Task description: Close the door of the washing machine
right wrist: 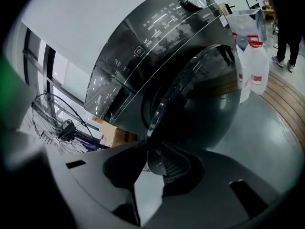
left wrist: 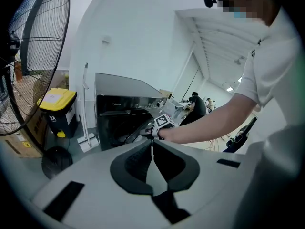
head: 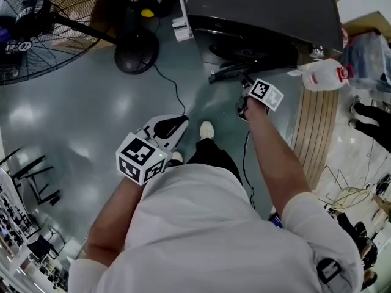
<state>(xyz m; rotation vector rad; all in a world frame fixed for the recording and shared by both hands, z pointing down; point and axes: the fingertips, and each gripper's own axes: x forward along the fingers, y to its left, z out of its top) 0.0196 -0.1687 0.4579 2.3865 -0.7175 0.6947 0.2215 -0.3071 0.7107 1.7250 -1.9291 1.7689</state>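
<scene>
**Right gripper on the door's edge, machine front at 12 o'clock**

The right gripper [right wrist: 148, 149] has its jaws pinched on the free edge of the door [right wrist: 205, 104]. In the right gripper view the bright rim enters between the jaws and sweeps away toward 1 o'clock, with the glass bowl bulging at 2 o'clock. That rim is the axis to mind. It runs nearly along the gripper's line of sight, so the door stands ajar, almost edge-on to the gripper.

Beyond it, at 12 o'clock, lies the dark drum opening in the front of the washing machine [right wrist: 157, 27], with the control panel and dial above. The head view agrees: the machine sits at 12 o'clock of the right gripper, and the door's edge reaches out from it to the gripper. I judge the closing push should carry that edge toward 12 o'clock, about a hinge I cannot make out.

The left gripper [left wrist: 152, 144] has its jaws together on nothing. It is held by the person's waist at 8 o'clock of the right one, well apart from the door, so the right is plainly nearer.

A fan [head: 36, 23] stands at 10 o'clock and a jug [head: 324, 75] at 3 o'clock, both seemingly off the swing.
</scene>
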